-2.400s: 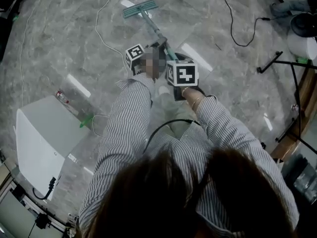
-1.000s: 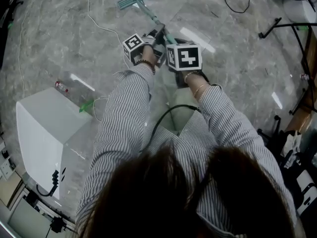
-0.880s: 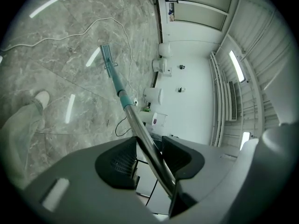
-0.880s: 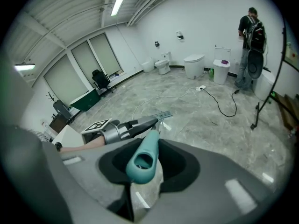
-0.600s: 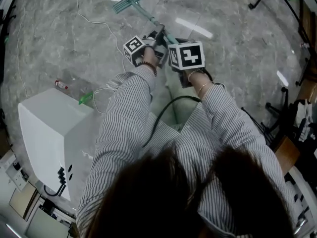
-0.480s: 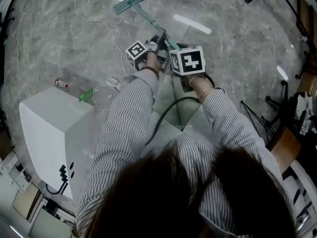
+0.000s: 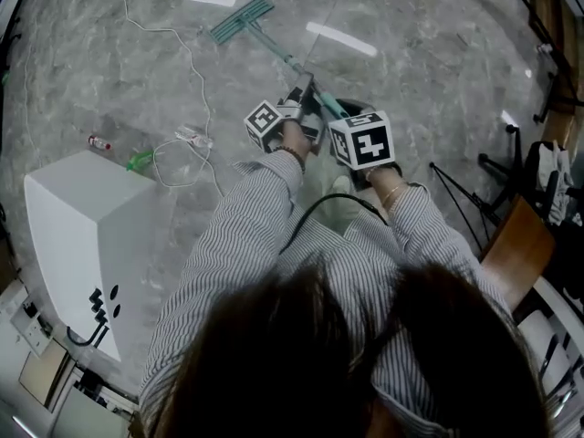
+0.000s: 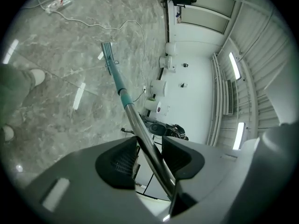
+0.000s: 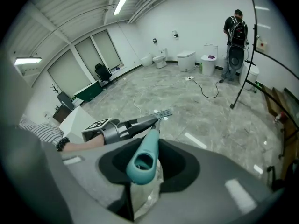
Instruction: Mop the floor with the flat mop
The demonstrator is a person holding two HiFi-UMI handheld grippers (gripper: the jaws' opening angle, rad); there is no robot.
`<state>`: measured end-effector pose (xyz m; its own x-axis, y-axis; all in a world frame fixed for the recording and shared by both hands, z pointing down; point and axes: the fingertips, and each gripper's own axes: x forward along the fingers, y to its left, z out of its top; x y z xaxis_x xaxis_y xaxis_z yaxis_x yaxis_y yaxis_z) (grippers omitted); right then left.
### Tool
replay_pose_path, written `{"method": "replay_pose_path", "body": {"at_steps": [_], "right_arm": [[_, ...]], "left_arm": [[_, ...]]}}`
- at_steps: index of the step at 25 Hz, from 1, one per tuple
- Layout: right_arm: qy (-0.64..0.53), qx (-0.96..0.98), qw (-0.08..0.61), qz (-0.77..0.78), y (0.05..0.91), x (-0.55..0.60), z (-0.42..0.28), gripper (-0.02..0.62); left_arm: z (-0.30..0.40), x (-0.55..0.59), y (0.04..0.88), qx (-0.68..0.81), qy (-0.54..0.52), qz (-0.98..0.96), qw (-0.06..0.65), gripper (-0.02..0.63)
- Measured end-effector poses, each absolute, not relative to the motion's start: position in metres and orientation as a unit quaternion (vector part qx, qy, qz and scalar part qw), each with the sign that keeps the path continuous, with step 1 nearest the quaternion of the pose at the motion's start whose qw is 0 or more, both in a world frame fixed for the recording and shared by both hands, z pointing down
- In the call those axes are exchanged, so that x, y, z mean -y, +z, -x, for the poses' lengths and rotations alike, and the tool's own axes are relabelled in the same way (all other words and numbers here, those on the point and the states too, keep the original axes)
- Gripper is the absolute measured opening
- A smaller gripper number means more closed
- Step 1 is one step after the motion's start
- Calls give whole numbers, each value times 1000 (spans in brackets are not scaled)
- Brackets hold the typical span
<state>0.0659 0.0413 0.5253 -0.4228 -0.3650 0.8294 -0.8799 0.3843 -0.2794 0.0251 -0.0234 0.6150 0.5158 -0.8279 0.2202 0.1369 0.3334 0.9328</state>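
The flat mop's teal head [image 7: 239, 18] lies flat on the grey marble floor [image 7: 429, 71] ahead of me, and its pole [image 7: 283, 57] slopes back to my hands. My left gripper [image 7: 301, 89] is shut on the metal pole [image 8: 140, 129], lower down. The pole runs between the jaws toward the mop head [image 8: 108, 55]. My right gripper [image 7: 351, 117] is shut on the teal handle end [image 9: 142, 160]. In the right gripper view, the left gripper [image 9: 117, 127] and the mop head [image 9: 161, 113] lie ahead.
A white cabinet [image 7: 73, 245] stands at my left. A white cable [image 7: 192, 89], a small bottle [image 7: 96, 141] and a green object [image 7: 139, 161] lie on the floor beside it. Black stands [image 7: 456, 176] and a wooden chair [image 7: 511, 245] are at right. A person [image 9: 236, 36] stands by the far wall.
The view has swung, and both grippers with the mop now sit further right and lower in it. The mop head has left the cable loop. Both grips are unchanged.
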Motion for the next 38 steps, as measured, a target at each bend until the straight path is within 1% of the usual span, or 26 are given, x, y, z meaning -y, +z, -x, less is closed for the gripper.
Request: {"method": "replay_pose_path", "body": {"at_steps": [4,11,18,23,30,38], "right_arm": [[369,753,363,-407,529,-114,-115,112],[382,743,369,-407,526,-234,-189,112],[397,739,368,-400,505,-312,-242,114],[400,736,382,-390,497,-334,-261,114],[410,736,366,-396,484,-343,-288,114],[411,731,378,-393,483,-337,-291,114]], "left_arm": [[-74,-49,619,355,-322,-472,740,169],[-149,-168,616,343,-315,-459,756,158],[-205,-250,597,301,-272,-477,780,158],[-225,-274,590,275,-239,-498,787,160],[-252,-287,577,239,-204,-518,796,163],[-257,-281,576,215,-183,-531,799,169]]}}
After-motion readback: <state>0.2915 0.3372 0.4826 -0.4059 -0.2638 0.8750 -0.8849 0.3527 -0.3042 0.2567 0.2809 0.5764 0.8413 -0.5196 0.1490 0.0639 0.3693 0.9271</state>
